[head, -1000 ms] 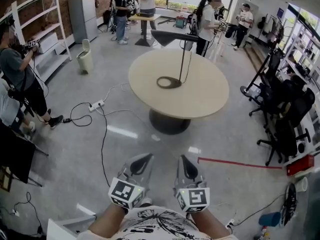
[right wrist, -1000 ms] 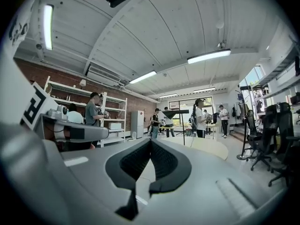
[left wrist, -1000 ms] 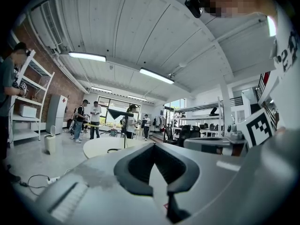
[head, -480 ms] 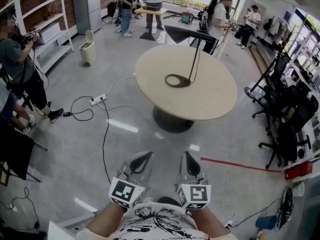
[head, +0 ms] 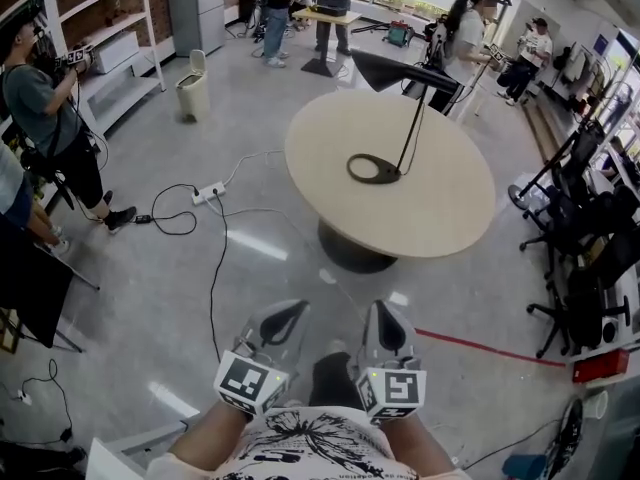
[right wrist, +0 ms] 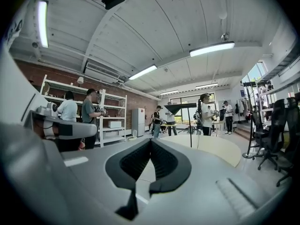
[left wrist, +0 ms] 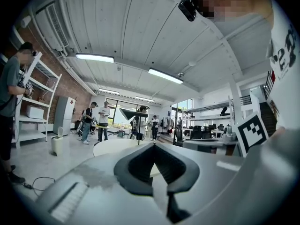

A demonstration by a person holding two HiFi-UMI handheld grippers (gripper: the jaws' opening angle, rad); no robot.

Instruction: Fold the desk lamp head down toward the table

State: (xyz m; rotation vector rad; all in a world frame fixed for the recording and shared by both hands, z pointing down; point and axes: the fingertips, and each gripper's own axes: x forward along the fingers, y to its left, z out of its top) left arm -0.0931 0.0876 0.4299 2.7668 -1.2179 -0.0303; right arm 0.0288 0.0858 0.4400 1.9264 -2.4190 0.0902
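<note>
**Two shut grippers, and a lamp far across the floor**

The left gripper point(head: 284, 320) and the right gripper point(head: 383, 320) sit low in the head view, close to the person's body. They are side by side and both point forward. In each gripper's own view the two jaws meet at the tips. Nothing is between them, so both grippers hold nothing.

The desk lamp point(head: 414, 128) stands on a round table point(head: 420, 213), well apart from both grippers. A wide stretch of grey floor point(head: 150, 298) lies between them. The lamp has a flat dark ring for a base point(head: 375, 169), and the base rests on the table top. A thin stem point(head: 410, 140) goes up from the base. The lamp head point(head: 400, 70) is a dark, wide shade at the top of the stem. It is high above the table and sticks out to one side.

A white power strip point(head: 208, 193) lies on the floor with cords running from it. A pale bin point(head: 192, 96) stands farther back. Dark chairs point(head: 590, 258) are off to the right of the table. A red line point(head: 490, 348) runs along the floor near them. Some people point(head: 465, 33) stand behind the table.
</note>
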